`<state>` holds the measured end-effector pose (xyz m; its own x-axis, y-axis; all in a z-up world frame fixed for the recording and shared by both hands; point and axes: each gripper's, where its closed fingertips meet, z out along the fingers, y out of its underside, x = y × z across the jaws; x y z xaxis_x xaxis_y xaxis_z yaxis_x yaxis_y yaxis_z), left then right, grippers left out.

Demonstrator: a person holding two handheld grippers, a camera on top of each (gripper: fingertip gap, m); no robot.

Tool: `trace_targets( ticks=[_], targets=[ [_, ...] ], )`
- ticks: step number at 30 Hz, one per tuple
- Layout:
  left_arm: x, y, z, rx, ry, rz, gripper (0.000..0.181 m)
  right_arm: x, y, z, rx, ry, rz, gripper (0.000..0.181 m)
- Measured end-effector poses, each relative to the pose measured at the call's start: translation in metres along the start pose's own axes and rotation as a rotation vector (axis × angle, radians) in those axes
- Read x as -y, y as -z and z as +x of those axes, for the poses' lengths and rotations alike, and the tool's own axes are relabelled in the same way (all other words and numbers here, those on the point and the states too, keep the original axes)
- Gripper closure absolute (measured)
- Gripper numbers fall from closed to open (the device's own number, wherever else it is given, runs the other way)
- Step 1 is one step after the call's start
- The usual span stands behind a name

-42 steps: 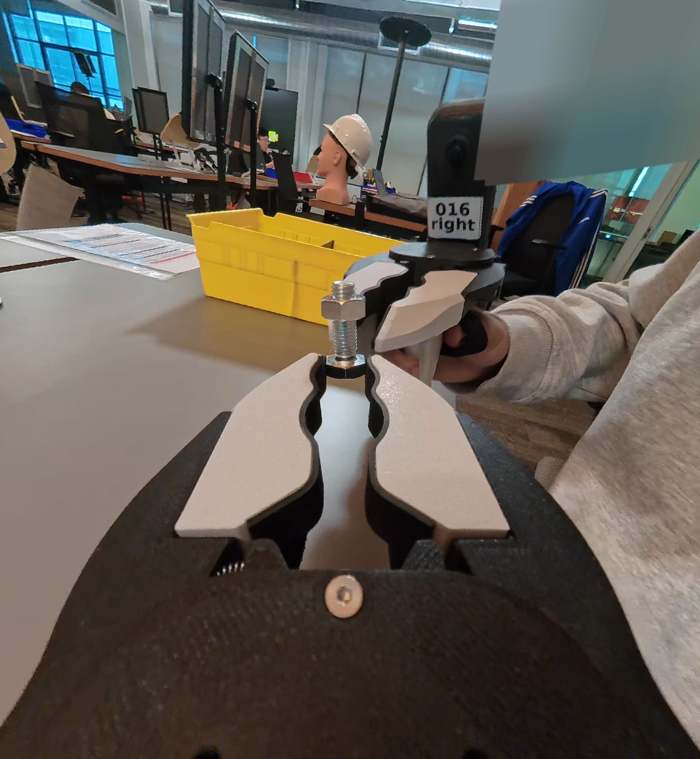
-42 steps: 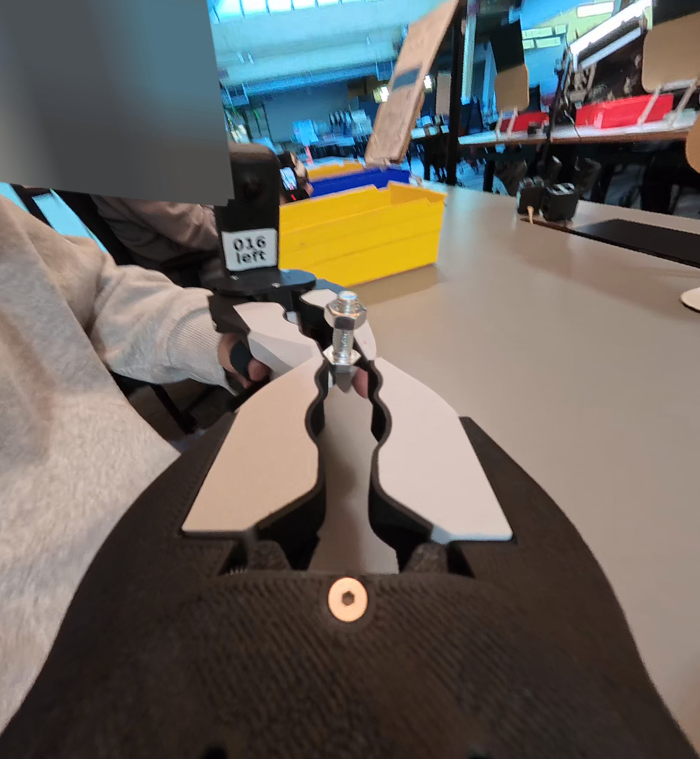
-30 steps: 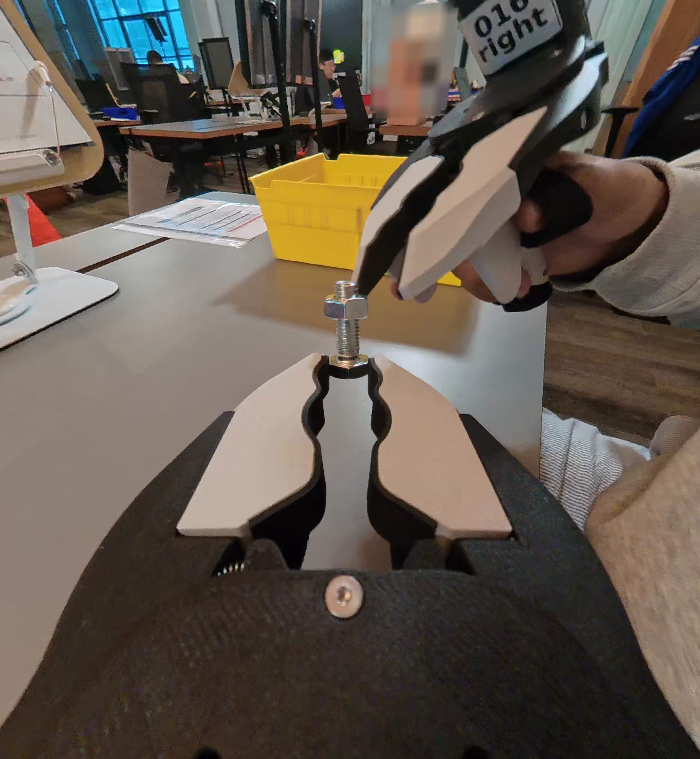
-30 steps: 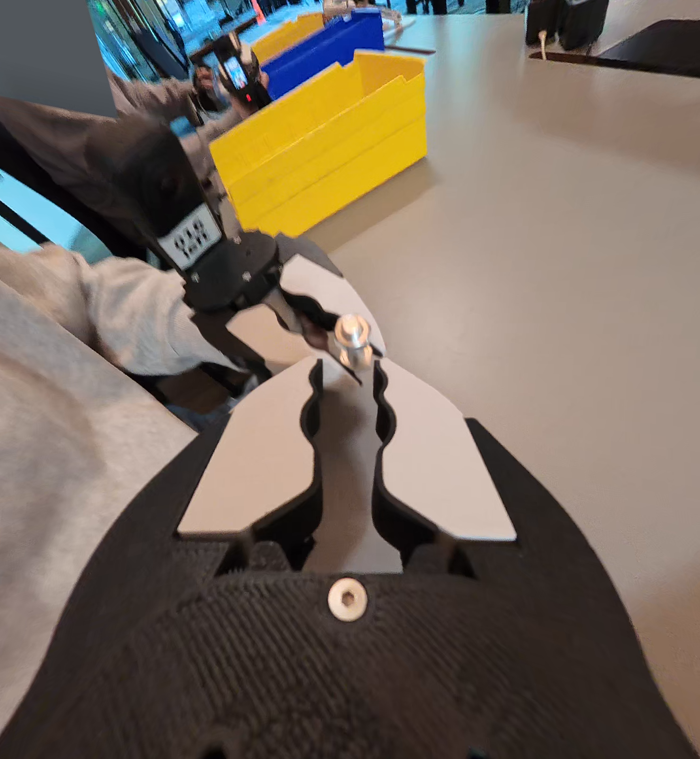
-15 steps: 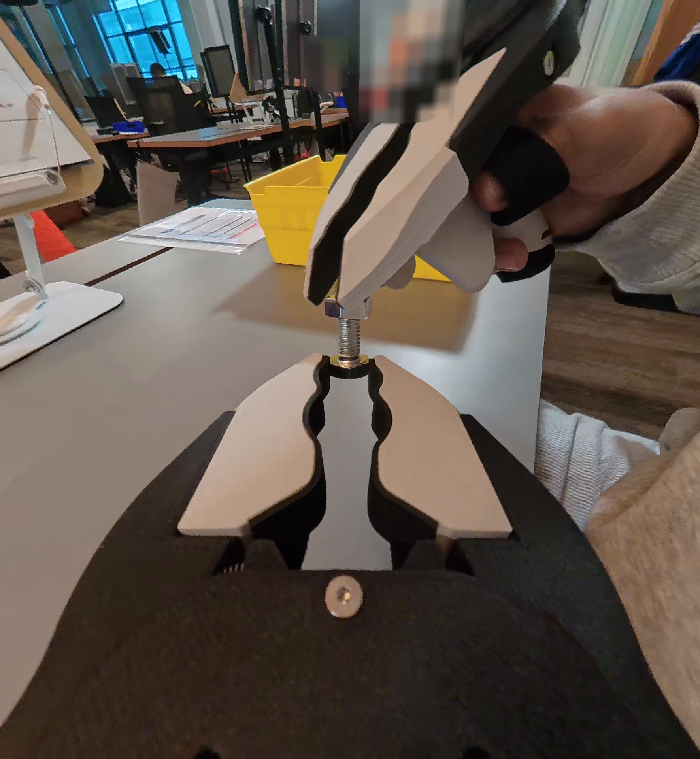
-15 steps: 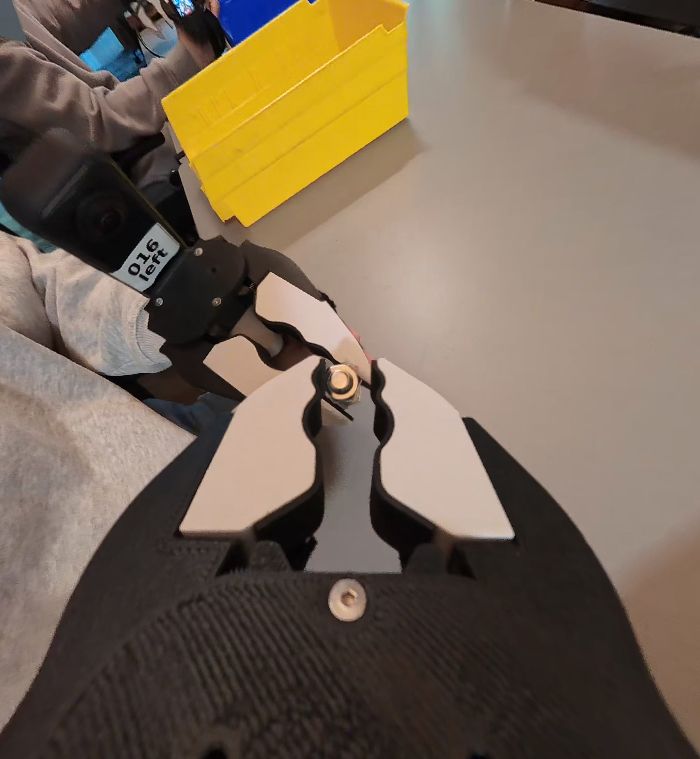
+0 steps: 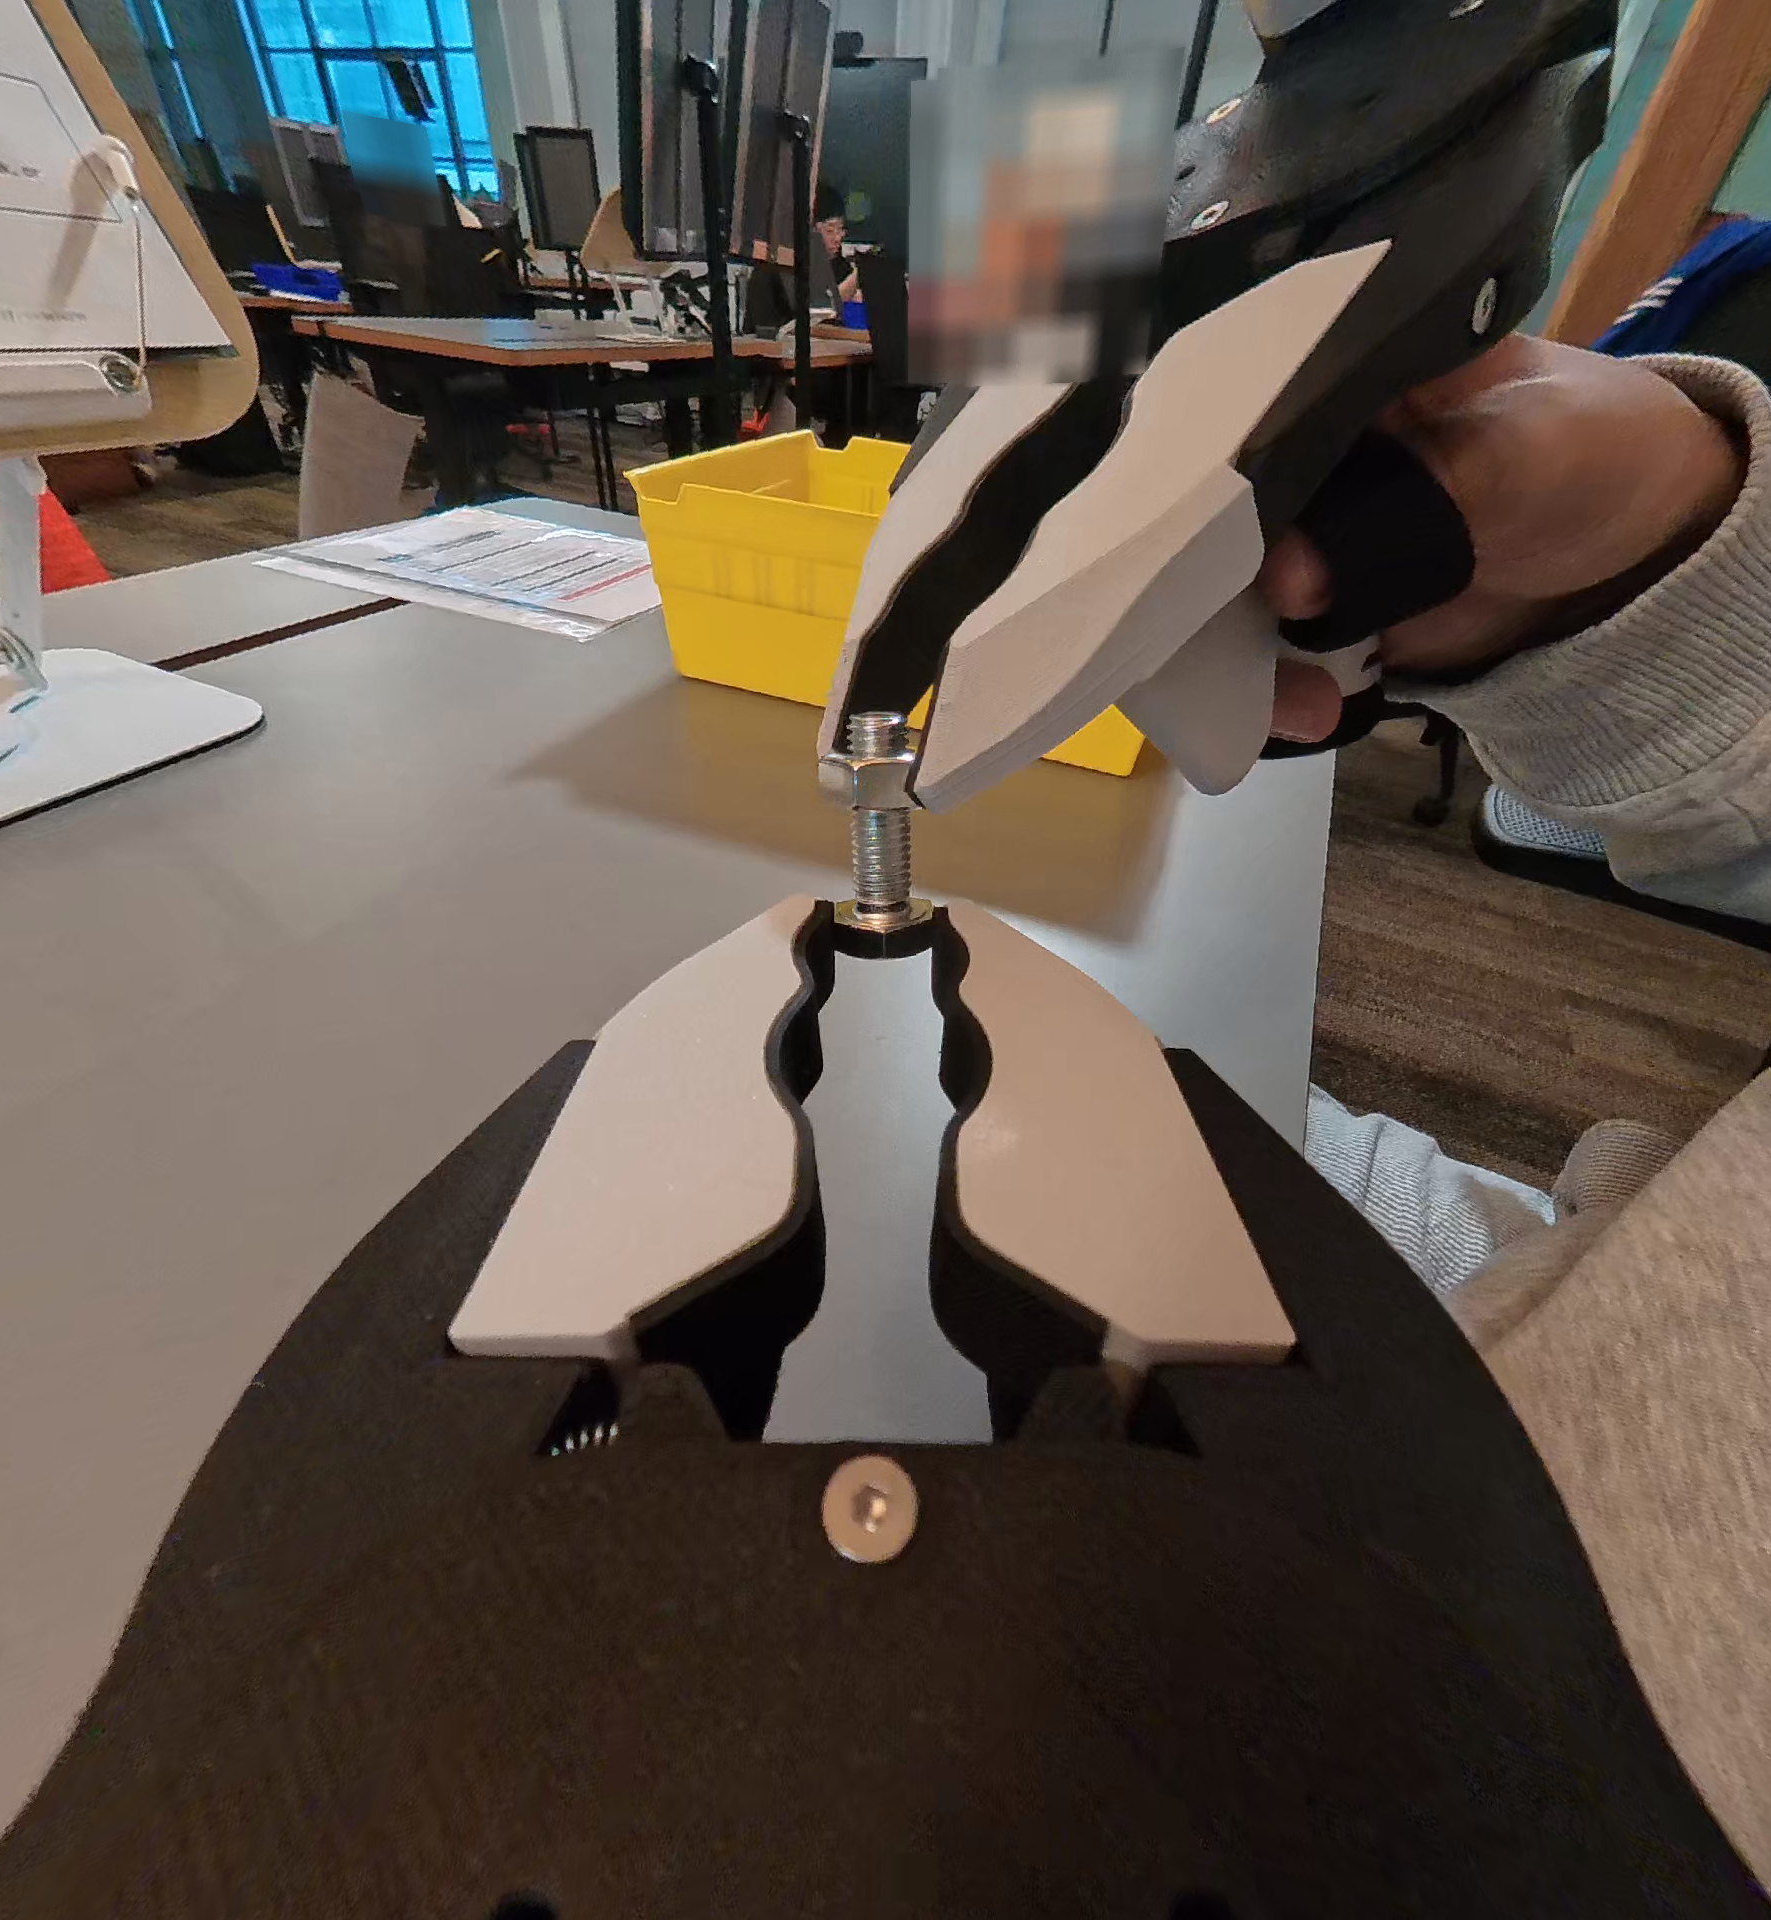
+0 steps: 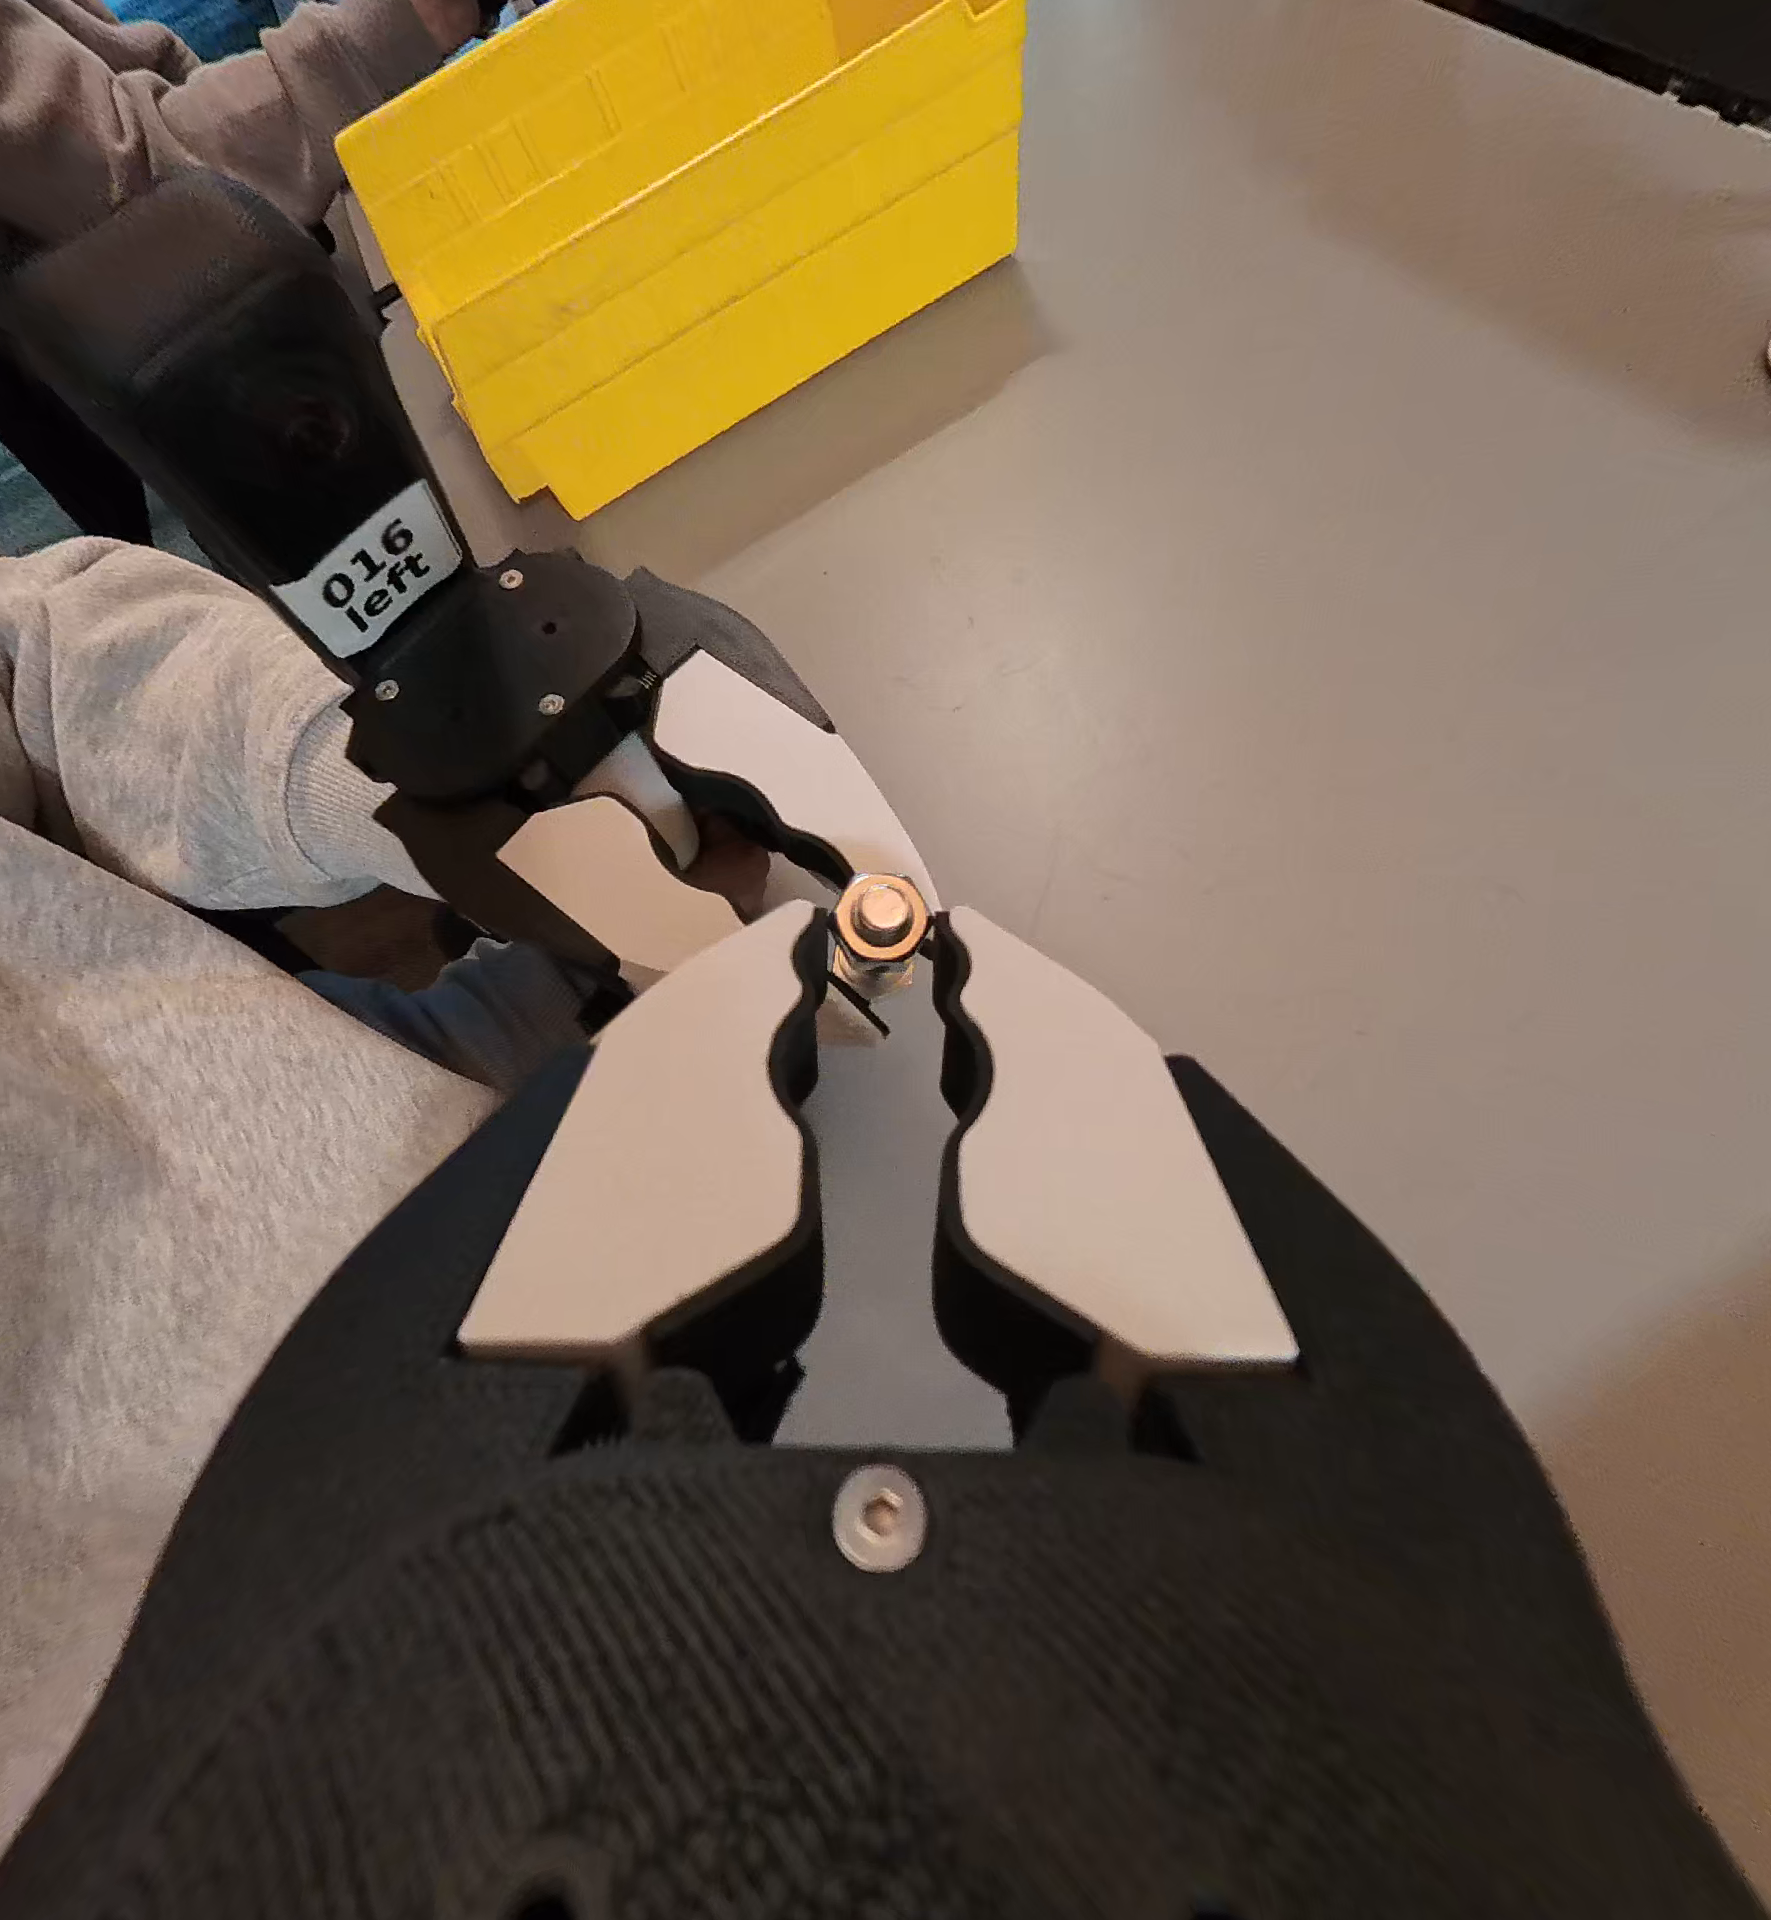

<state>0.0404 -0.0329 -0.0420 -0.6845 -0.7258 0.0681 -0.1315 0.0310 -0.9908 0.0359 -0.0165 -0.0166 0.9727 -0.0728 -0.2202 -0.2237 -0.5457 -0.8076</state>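
A silver bolt (image 7: pixel 879 862) stands upright with its head clamped in the tips of my left gripper (image 7: pixel 879 927), which is shut on it. A hex nut (image 7: pixel 863 774) sits near the top of the thread. My right gripper (image 8: pixel 879 925) comes down from above and its tips close on either side of the nut (image 8: pixel 879 920). It also shows in the left wrist view (image 7: pixel 876 753), held by a hand in a grey sleeve. The left gripper's fingers (image 8: pixel 611 862) show below the bolt in the right wrist view.
A yellow bin (image 7: pixel 756 582) stands on the grey table (image 7: pixel 341 883) behind the bolt; it also shows in the right wrist view (image 8: pixel 704 239). A white stand base (image 7: pixel 81 727) is at the left, a laminated sheet (image 7: pixel 476 566) beyond. The table edge (image 7: pixel 1317 935) runs close at right.
My right gripper swung up from beside the bolt, tilted over it, came down from above and closed its tips around the nut. My left gripper kept the bolt upright.
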Motion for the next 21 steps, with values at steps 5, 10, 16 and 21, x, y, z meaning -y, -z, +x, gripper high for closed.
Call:
trace_targets(
  ticks=[5, 10, 16, 21],
  targets=[
    [0.003, 0.0, 0.007, -0.054, 0.014, 0.025, 0.163, -0.001, 0.005, -0.006, 0.036, 0.099, -0.058, 0.162],
    [0.012, 0.004, 0.025, -0.192, 0.064, 0.09, 0.163, 0.0, 0.016, -0.02, 0.174, 0.16, -0.116, 0.162],
    [0.011, 0.003, 0.03, -0.205, 0.043, 0.083, 0.163, -0.002, 0.017, -0.027, 0.193, 0.196, -0.139, 0.156],
    [0.007, 0.001, 0.031, -0.197, 0.042, 0.066, 0.163, -0.008, 0.011, -0.033, 0.128, 0.329, -0.218, 0.141]
  ],
)
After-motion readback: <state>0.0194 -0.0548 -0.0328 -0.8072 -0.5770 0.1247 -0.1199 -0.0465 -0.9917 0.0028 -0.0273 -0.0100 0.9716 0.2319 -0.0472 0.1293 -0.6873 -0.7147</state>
